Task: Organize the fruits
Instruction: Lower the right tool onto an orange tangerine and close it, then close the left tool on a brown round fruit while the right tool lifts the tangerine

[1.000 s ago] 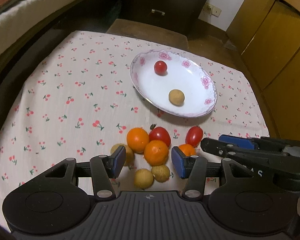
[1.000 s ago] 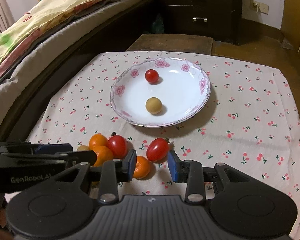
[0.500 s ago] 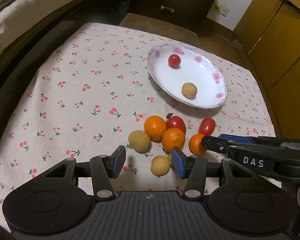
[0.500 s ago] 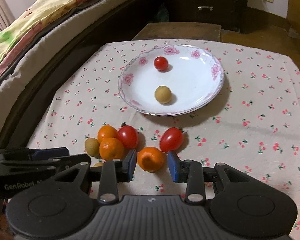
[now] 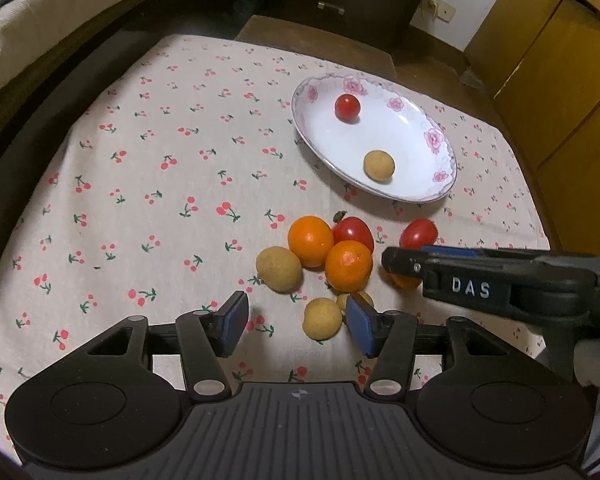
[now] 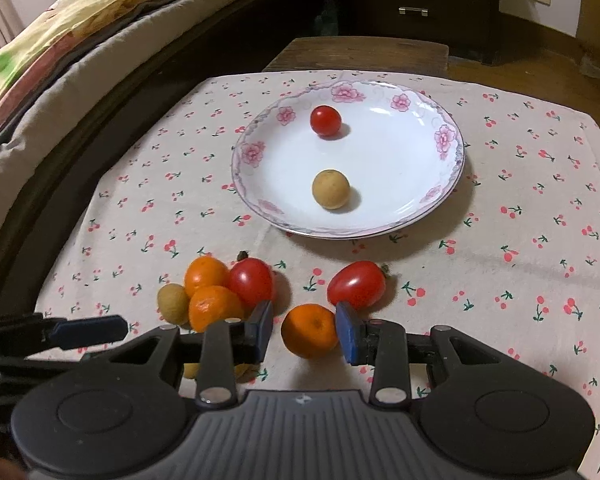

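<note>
Viewing remotely through both wrist cameras; every position is given against the plate [image 6: 256, 152].

1. The left hand-held gripper [image 5: 296, 326] sits farthest left, well on the near side of the plate. Its jaws are opening. A small tan fruit [image 5: 322, 318] lies on the cloth between the pads, close to the right-hand pad, and neither pad presses on it. A second tan fruit [image 5: 342, 300] is partly hidden behind that pad.

2. The fruit cluster lies on the table [image 6: 520, 208], near and to the left of the plate. It consists of a tan fruit at the cluster's left edge [image 6: 172, 303], two mandarins [image 6: 206, 276] [image 6: 215, 307] and a red tomato [image 6: 251, 282], all touching one another.

3. The right hand-held gripper [image 6: 305, 332] is on the near side of the plate, about in line with its centre. The jaws are narrowly parted and straddle a lone mandarin [image 6: 309, 330], which rests on the cloth. The right pad is at its skin and a sliver of gap shows at the left pad, so I report no firm grip.

4. An oval tomato [image 6: 356, 283] lies between that mandarin and the plate's near rim, just beyond the right pad.

5. The plate holds a cherry tomato [image 6: 325, 120] towards its far side and a round tan fruit [image 6: 331, 189] near its middle. The two are apart.
</note>
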`<state>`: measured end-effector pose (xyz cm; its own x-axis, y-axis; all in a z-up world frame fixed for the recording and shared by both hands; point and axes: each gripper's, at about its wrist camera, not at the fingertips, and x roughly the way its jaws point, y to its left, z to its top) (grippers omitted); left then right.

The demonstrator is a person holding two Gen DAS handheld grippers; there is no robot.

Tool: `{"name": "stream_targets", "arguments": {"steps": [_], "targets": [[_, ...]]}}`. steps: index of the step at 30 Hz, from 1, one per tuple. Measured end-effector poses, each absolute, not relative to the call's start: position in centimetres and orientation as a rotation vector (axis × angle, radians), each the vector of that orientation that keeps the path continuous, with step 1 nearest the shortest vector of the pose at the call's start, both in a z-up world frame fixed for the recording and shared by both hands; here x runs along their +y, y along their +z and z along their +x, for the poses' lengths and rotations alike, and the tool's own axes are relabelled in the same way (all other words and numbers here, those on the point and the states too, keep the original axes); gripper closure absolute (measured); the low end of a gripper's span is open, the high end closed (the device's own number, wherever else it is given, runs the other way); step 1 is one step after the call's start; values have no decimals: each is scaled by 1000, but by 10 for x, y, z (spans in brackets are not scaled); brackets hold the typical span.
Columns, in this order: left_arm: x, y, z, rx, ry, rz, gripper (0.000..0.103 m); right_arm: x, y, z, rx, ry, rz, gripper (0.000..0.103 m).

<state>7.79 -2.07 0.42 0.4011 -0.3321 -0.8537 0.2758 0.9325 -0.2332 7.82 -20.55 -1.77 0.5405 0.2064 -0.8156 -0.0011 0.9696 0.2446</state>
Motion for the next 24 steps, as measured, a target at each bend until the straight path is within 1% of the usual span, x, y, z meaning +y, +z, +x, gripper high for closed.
{"name": "stream_targets", "arguments": {"steps": [5,13,16,17,19,20,24], "targets": [[-28,0,74,1102,-401,-34,41,-208,-25,82,1020,119,227,67],[-41,-12,74,1102,-397,31,47,-203,-28,83,1010,125,191,67],[-42,-15,74,1102,-387,50,47,-201,-27,82,1006,130,168,68],[-42,-16,73,1104,-389,45,48,-201,-27,82,1006,132,165,68],[-44,-14,71,1099,-395,50,55,-201,-27,83,1007,133,166,68],[-45,-13,69,1094,-398,61,56,-201,-27,83,1006,131,163,68],[-47,-13,65,1099,-419,61,67,-198,-26,79,1003,136,134,69]]}}
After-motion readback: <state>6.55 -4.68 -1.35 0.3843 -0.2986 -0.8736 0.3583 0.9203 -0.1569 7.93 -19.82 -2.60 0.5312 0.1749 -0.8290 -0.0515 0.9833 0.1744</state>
